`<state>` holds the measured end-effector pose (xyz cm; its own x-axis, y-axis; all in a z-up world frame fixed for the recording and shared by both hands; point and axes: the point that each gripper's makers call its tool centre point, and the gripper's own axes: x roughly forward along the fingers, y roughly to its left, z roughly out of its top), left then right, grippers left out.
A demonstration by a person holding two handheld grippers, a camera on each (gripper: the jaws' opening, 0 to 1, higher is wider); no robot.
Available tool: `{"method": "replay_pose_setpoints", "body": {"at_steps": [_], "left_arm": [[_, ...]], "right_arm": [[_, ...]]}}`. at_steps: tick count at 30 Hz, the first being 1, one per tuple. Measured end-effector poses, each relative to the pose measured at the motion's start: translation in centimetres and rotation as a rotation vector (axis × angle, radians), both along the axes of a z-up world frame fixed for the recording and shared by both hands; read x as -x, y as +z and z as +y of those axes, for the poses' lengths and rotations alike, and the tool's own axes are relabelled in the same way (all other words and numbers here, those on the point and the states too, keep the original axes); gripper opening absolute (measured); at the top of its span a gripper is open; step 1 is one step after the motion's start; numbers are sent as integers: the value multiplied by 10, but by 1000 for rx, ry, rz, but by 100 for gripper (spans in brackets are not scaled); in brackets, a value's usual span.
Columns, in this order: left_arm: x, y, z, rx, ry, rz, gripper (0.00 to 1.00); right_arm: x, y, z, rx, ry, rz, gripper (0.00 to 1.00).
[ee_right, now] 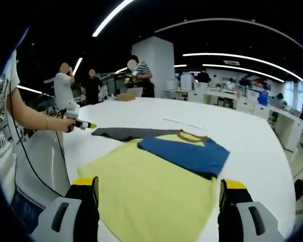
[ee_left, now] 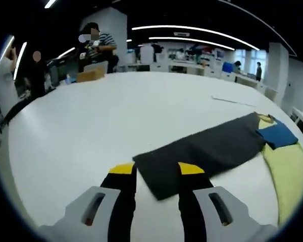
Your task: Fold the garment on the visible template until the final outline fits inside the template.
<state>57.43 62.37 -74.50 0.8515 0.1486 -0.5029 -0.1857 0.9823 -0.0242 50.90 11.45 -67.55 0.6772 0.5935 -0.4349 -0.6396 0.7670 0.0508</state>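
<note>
- While the shirt (ee_right: 151, 191) lies flat on the white table (ee_right: 252, 146), folding looks only partly done; yellow body spread out, one blue sleeve (ee_right: 184, 154) already turned in over the chest, the dark grey sleeve (ee_right: 123, 133) stretched straight out to the side
- No template outline that I can make out on the table; cannot tell whether the shirt fits it yet
- In the left gripper view the grey sleeve (ee_left: 202, 151) runs diagonally from the jaws toward the blue sleeve (ee_left: 278, 135) and yellow body (ee_left: 290, 174); its free end sits between the jaw tips, probably so that end can be picked up and folded in next
- Left gripper (ee_left: 154, 169): jaws apart, straddling the sleeve end, low over the table; whether the tips touch cloth I cannot tell; nothing clamped
- In the right gripper view the left gripper (ee_right: 83, 124) shows held in the person's hand (ee_right: 68, 123), arm reaching out level, tip just at the grey sleeve end
- Right gripper (ee_right: 159, 184): jaws wide apart, holding nothing, set over the near hem of the yellow body, aimed along the shirt; likely waiting or ready to pin the hem
- Background: people standing near a cardboard box (ee_left: 90, 74) at the far table edge, desks beyond
</note>
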Motion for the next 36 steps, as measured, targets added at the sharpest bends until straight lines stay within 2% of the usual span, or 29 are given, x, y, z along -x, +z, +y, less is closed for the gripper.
{"method": "replay_pose_setpoints", "body": {"at_steps": [1, 4, 15, 24, 33, 36], "left_arm": [[4, -5, -4, -11, 7, 4, 33], [8, -9, -4, -15, 33, 10, 33], [18, -27, -8, -28, 70, 53, 27], [18, -29, -4, 19, 131, 14, 24], [15, -30, -8, -11, 156, 42, 17], [16, -33, -5, 49, 218, 29, 17]], "right_arm": [[-1, 2, -1, -8, -8, -5, 99], [0, 0, -2, -7, -9, -4, 99], [0, -5, -1, -17, -19, 7, 99], [2, -10, -1, -5, -22, 14, 99], [7, -16, -2, 40, -8, 14, 99], [7, -15, -3, 27, -14, 14, 99]]}}
